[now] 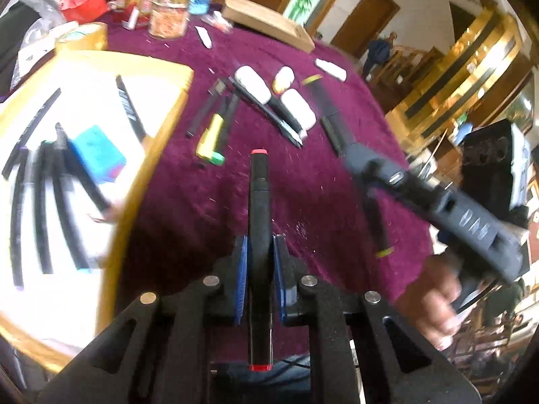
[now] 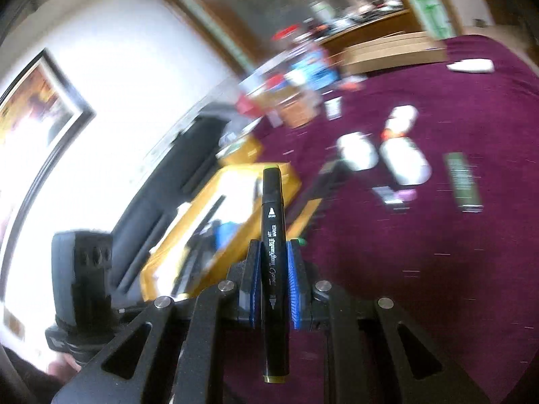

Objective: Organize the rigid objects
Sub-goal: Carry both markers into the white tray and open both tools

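Tray point(image 1: 182, 77): several pens stowed. My left gripper point(image 1: 259, 269) clamped a red-capped marker point(image 1: 258, 208); right gripper point(image 2: 273, 282) clamped a green-capped marker point(image 2: 273, 235). Loose pens point(image 1: 215, 134) remained on the cloth point(image 1: 303, 175).

Left gripper point(image 1: 259, 279): marker point(image 1: 259, 235) clamped btwn jaws, running fwd along them, sticking out front & back. Tray point(image 1: 168, 77) left of jaws, w/ several pens point(image 1: 40, 202) and a box point(image 1: 96, 155) lying in it. Ahead of jaws on the tablecloth point(image 1: 202, 219): loose pens, three cases point(image 1: 252, 84) behind them. Right gripper point(image 1: 374, 168) right of jaws.

Right gripper's jaws point(image 2: 273, 279): second marker point(image 2: 274, 252) btwn them, pointing fwd. Tray ahead-left; cases ahead-right.
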`<action>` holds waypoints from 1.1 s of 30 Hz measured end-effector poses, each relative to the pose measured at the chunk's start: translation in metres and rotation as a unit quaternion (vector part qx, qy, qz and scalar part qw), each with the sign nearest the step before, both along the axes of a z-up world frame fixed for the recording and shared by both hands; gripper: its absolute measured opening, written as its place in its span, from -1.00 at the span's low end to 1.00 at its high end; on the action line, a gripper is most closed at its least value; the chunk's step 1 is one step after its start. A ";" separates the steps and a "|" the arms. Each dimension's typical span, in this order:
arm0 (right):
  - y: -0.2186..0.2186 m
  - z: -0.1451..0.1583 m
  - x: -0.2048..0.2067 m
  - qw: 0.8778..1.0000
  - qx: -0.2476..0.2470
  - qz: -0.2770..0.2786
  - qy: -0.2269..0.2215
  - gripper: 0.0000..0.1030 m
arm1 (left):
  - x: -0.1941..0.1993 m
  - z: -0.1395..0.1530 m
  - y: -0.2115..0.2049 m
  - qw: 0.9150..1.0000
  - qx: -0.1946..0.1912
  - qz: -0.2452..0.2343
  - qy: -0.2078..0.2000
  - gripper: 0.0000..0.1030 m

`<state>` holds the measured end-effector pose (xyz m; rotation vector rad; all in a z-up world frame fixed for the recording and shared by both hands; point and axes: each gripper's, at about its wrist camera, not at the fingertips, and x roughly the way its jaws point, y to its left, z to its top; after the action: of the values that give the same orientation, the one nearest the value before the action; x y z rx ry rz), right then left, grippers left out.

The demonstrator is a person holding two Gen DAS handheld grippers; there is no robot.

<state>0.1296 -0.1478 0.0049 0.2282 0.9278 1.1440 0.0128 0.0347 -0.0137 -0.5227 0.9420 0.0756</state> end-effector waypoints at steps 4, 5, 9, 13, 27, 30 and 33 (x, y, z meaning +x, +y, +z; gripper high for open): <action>0.055 0.003 -0.019 0.999 -0.017 0.044 -0.005 -0.74 | -0.017 0.026 0.041 0.999 0.001 0.041 -0.026 -0.77; 0.071 0.004 -0.021 0.998 -0.024 0.053 -0.004 -0.74 | -0.021 0.032 0.055 0.998 0.006 0.055 -0.031 -0.77; 0.113 0.003 -0.026 0.996 -0.044 0.072 -0.005 -0.74 | -0.027 0.041 0.102 0.995 0.010 0.098 -0.033 -0.77; 0.151 0.003 -0.010 0.995 -0.064 0.080 0.013 -0.74 | -0.025 0.044 0.144 0.991 0.029 0.129 -0.024 -0.76; 0.239 -0.039 0.024 0.988 -0.135 0.079 -0.013 -0.74 | 0.055 -0.024 0.237 0.990 0.049 0.114 0.071 -0.76; 0.244 -0.041 0.021 0.984 -0.157 0.076 -0.041 -0.74 | 0.059 -0.035 0.242 0.989 0.049 0.111 0.084 -0.76; 0.248 -0.043 0.020 0.980 -0.177 0.076 -0.051 -0.74 | 0.065 -0.041 0.243 0.990 0.049 0.101 0.091 -0.76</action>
<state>0.1498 0.1002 -0.0378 -0.1930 1.0526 1.0980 0.0780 0.2778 -0.0543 -0.5241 1.0547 0.3557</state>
